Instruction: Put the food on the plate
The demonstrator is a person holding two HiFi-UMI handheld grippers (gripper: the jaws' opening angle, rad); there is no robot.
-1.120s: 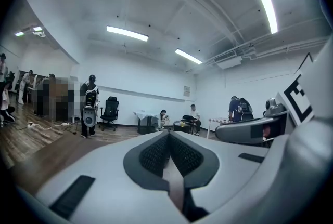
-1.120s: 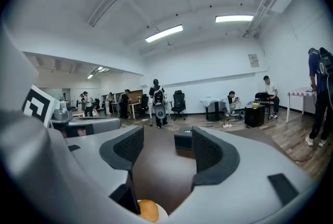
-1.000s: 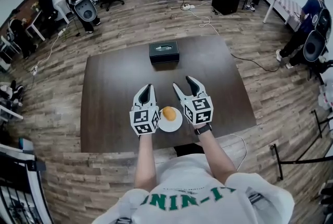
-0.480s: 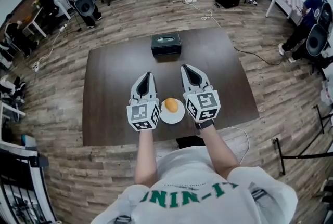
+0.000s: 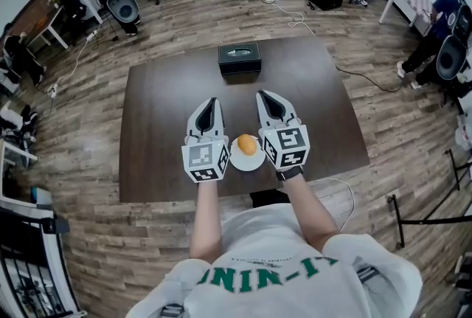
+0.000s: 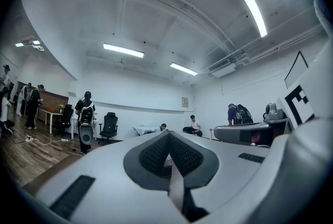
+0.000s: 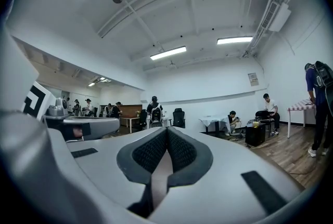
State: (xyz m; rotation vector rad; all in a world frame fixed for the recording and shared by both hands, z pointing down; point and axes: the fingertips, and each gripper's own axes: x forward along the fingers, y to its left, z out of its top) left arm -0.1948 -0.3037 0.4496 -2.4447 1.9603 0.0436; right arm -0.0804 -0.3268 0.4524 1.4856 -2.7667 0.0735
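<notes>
An orange bun (image 5: pixel 247 144) lies on a small white plate (image 5: pixel 240 159) near the front edge of the dark brown table (image 5: pixel 162 117). My left gripper (image 5: pixel 208 104) hovers just left of the plate, jaws shut with nothing between them. My right gripper (image 5: pixel 267 98) hovers just right of the plate, also shut and empty. Both point away from me, tips past the plate. In the left gripper view the pads (image 6: pixel 169 153) meet; in the right gripper view the pads (image 7: pixel 165 149) meet too. Neither gripper view shows the food.
A black box (image 5: pixel 239 57) stands at the table's far edge. Wooden floor surrounds the table. Office chairs, other tables, cables and several people are at the room's far end and sides.
The right gripper's jaws have closed since a second ago. Both grippers have shifted slightly up and forward beside the plate; the bun stays on the plate.
</notes>
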